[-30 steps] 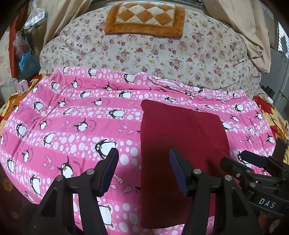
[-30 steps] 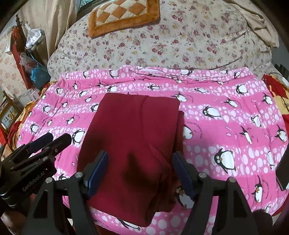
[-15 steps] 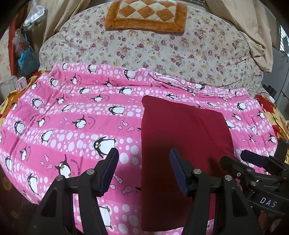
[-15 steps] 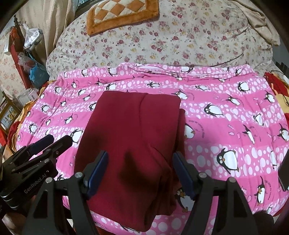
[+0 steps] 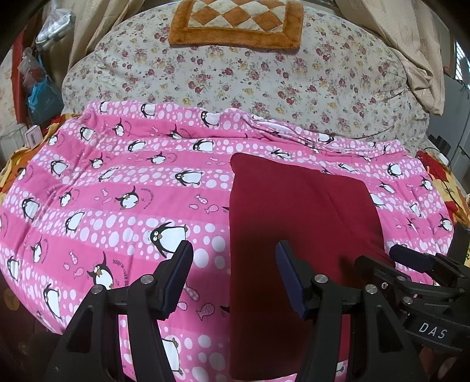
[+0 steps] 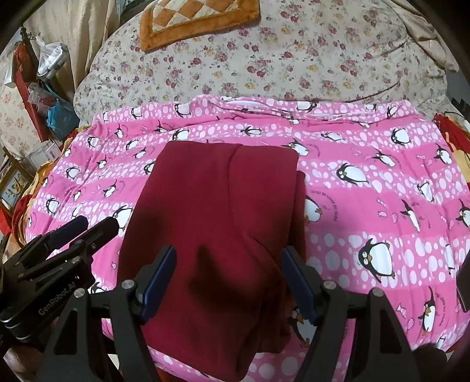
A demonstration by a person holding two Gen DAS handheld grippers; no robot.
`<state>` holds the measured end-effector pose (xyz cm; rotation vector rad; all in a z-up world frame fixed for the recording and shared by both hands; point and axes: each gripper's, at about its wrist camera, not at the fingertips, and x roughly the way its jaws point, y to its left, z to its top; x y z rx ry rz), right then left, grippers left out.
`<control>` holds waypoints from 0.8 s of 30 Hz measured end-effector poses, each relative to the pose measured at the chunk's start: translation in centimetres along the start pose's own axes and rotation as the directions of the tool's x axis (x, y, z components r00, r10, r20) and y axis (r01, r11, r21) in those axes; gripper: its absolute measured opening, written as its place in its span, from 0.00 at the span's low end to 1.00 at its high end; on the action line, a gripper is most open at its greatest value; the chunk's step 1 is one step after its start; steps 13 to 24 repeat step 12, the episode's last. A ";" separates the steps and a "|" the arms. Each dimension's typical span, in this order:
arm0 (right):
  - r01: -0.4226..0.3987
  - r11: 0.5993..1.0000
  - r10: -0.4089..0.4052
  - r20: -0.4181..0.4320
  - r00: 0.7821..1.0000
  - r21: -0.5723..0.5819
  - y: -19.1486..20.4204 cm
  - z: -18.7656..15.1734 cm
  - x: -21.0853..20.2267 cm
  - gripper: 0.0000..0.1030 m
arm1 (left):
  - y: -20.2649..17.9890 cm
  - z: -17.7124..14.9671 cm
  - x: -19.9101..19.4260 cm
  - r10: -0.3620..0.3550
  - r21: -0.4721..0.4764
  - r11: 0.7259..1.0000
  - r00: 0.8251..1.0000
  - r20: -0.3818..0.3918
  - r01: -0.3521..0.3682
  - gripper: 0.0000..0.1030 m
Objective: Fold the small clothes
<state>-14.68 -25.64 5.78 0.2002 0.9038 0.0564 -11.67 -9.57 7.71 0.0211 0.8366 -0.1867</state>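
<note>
A dark red garment (image 5: 293, 211) (image 6: 211, 199) lies folded into a long rectangle on the pink penguin blanket (image 5: 117, 188) (image 6: 367, 188). In the left wrist view my left gripper (image 5: 233, 249) hovers open over the garment's left edge, with nothing between its blue pads. My right gripper (image 6: 228, 252) stands open above the near half of the garment, its pads (image 6: 160, 273) clear of the cloth. Each gripper shows in the other's view: the right gripper (image 5: 387, 258) at the garment's right side, the left gripper (image 6: 92, 224) at its left side.
Behind the blanket lies a floral quilt (image 5: 264, 82) with an orange checkered cushion (image 5: 235, 23) on it. Beige cloth (image 5: 411, 58) hangs at the back right. Plastic bags and boxes (image 6: 50, 97) crowd the left. A dark flat object (image 6: 464, 282) sits at the right edge.
</note>
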 end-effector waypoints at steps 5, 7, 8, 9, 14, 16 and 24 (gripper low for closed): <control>-0.002 1.000 0.002 -0.006 1.000 0.002 -0.1 0.1 0.3 0.74 | 0.0 0.0 0.0 -0.001 0.001 1.000 1.000 0.000 0.001 0.37; -0.004 1.000 0.004 -0.012 1.000 0.002 0.0 0.1 0.5 0.74 | 0.0 0.1 0.1 -0.003 0.001 1.000 1.000 0.000 0.003 0.37; -0.005 1.000 0.005 -0.014 1.000 0.002 0.0 0.1 0.5 0.74 | 0.0 0.1 0.1 -0.004 0.002 1.000 1.000 0.002 0.004 0.37; -0.006 1.000 0.006 -0.015 1.000 0.001 0.0 0.1 0.6 0.74 | 0.1 0.2 0.3 -0.006 0.004 1.000 1.000 0.003 0.006 0.37; -0.003 1.000 0.003 -0.019 1.000 0.000 -0.2 0.2 0.9 0.74 | 0.5 0.4 0.7 -0.009 -0.002 1.000 1.000 0.000 0.009 0.37; -0.003 1.000 0.003 -0.019 1.000 0.000 -0.2 0.2 0.9 0.74 | 0.5 0.4 0.7 -0.009 -0.002 1.000 1.000 0.000 0.009 0.37; -0.003 1.000 0.003 -0.019 1.000 0.000 -0.2 0.2 0.9 0.74 | 0.5 0.4 0.7 -0.009 -0.002 1.000 1.000 0.000 0.009 0.37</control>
